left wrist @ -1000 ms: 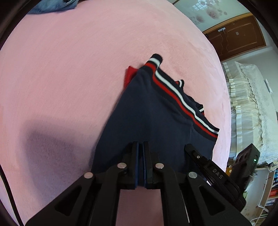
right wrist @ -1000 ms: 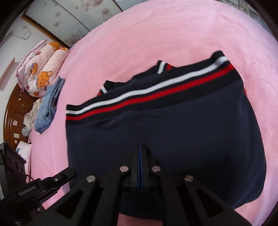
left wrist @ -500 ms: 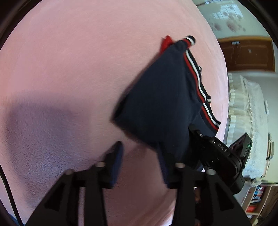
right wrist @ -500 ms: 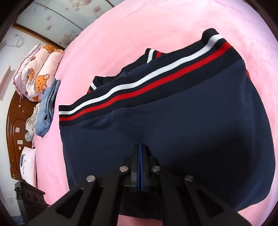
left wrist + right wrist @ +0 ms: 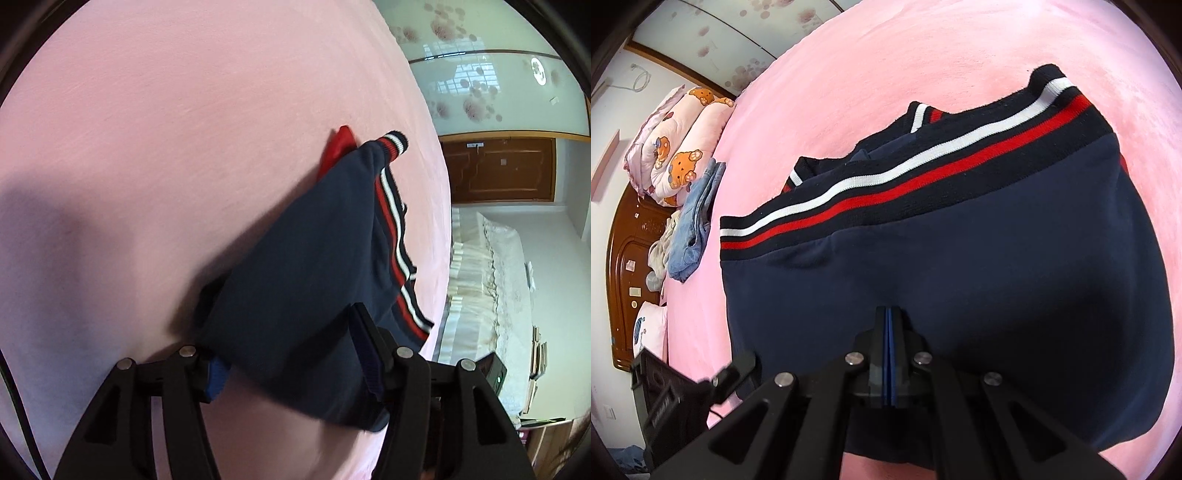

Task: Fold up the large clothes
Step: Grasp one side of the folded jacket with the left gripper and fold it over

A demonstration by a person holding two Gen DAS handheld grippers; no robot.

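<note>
Left wrist view: your left gripper (image 5: 291, 354) had its jaws opening, the navy garment (image 5: 295, 280) lying between but unpressed, presumably to lay that folded edge on the pink bedspread (image 5: 184, 129) at centre frame. Right wrist view: your right gripper (image 5: 889, 332) kept its jaws pressed together, apparently pinching the garment's near fold at lower centre; folded jeans (image 5: 696, 218) and a bear-print quilt (image 5: 676, 144) at left stood well apart, obstructing nothing.
</note>
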